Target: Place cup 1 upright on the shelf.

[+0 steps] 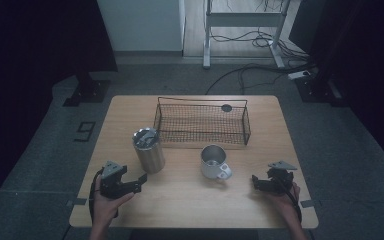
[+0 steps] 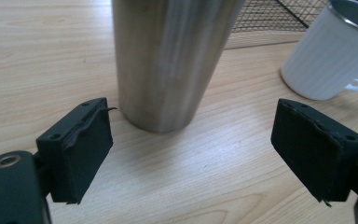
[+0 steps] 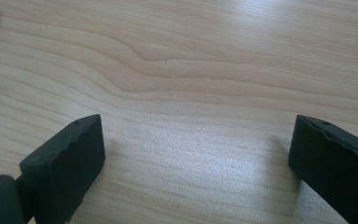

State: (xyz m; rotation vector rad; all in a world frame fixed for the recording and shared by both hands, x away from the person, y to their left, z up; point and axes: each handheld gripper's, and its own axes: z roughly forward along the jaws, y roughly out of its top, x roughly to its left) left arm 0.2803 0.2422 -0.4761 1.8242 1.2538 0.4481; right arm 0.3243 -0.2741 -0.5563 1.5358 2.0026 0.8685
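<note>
Steel is what I am lining up on: the tall tumbler (image 1: pixel 148 150) stands upright on the table (image 1: pixel 190 200), left of centre, just in front of the wire basket (image 1: pixel 201 121). Its long axis runs straight up, mouth to the ceiling, and the wall narrows toward the base. Something metallic lies across the mouth; I cannot make out what.

My left hand-held gripper (image 1: pixel 134 183) sits just short of the tumbler, jaws spread and empty, the base showing between the two pads in the left gripper view. My right hand-held gripper (image 1: pixel 256 181) rests near the table's right edge, jaws also apart with bare wood between them, and the white mug (image 1: pixel 214 161) stands between the two.

Risks, as I judge them: the wall is smooth and tapered, so a pinch low on the body could let it slide up and out of the pads. Coming in off-centre, one pad would strike first and could shove or tip a tall, narrow thing like this. A topple to my right could hit the mug, and backward, the basket.
</note>
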